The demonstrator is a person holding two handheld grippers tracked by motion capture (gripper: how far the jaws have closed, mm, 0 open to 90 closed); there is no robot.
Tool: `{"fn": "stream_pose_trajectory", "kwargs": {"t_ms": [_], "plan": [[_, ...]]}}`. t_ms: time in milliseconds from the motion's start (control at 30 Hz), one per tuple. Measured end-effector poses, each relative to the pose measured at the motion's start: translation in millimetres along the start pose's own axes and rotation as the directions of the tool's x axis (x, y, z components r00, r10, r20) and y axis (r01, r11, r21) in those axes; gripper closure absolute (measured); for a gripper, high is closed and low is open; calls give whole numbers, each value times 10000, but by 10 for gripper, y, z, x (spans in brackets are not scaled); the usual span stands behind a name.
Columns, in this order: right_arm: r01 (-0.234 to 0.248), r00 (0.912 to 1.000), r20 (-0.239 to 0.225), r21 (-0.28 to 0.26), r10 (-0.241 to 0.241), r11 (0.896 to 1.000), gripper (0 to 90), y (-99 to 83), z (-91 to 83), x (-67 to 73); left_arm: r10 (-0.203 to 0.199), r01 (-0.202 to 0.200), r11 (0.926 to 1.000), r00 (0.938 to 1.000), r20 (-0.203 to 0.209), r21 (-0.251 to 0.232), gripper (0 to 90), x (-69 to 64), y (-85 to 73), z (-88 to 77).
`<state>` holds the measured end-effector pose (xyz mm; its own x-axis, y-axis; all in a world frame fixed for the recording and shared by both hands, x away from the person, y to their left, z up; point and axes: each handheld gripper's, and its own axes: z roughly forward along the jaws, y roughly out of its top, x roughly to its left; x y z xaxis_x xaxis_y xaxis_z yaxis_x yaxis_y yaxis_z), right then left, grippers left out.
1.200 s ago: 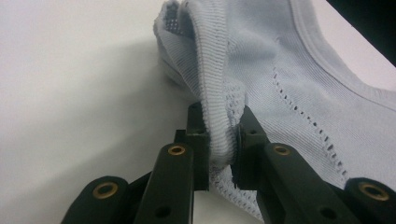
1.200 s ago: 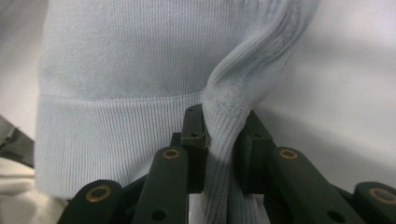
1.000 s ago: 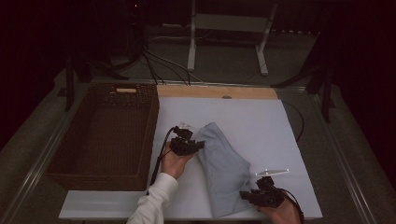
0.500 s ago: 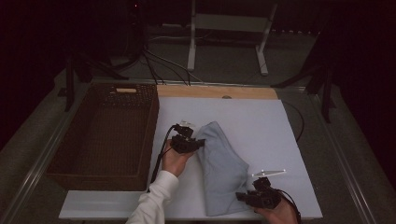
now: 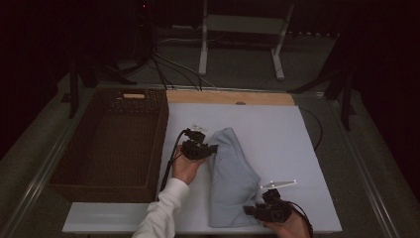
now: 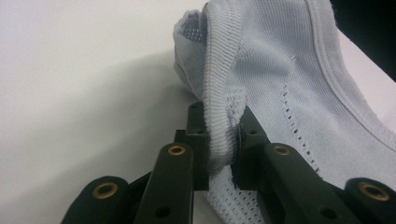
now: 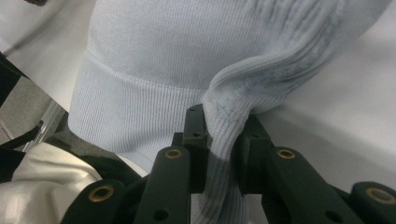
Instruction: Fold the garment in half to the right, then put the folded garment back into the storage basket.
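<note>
A pale blue knitted garment [image 5: 230, 176] lies folded lengthways on the white table top [image 5: 277, 134]. My left gripper [image 5: 214, 148] is shut on its far left edge; in the left gripper view the ribbed hem [image 6: 219, 121] is pinched between the jaws. My right gripper [image 5: 246, 210] is shut on the near right corner, by the table's front edge; the right gripper view shows a bunched ribbed fold [image 7: 224, 126] pressed between the jaws, with the garment [image 7: 187, 60] spread beyond.
A dark wicker basket [image 5: 74, 163] stands to the left of the white top. A wooden strip [image 5: 233, 97] runs along the far edge. Cables and a metal stand [image 5: 237, 34] lie on the floor behind.
The right gripper has shifted slightly left along the front edge with the garment corner in it. The left gripper has held its place.
</note>
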<state>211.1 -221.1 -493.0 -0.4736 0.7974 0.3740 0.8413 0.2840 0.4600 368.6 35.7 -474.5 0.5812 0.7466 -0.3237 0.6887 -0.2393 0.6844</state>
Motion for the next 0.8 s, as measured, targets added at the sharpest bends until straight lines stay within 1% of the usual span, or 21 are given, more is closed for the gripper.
{"fn": "stream_pose_trajectory", "kwargs": {"t_ms": [300,633,733,800], "plan": [[269,9996,-127,-51,-269,9996,777,31,36,79,-68,68,10000,10000,-39,-66,804,13,14,-3],[366,9991,-219,-114,-368,9993,778,80,55,131,-112,111,9999,9999,-42,-125,804,39,40,-9],[306,9985,-447,-225,-316,9993,779,120,40,151,-120,119,9999,9999,-93,-121,804,44,57,-21],[299,9982,-510,-290,-313,9991,780,140,35,161,-104,102,9999,9999,-122,-136,804,46,72,-31]]}}
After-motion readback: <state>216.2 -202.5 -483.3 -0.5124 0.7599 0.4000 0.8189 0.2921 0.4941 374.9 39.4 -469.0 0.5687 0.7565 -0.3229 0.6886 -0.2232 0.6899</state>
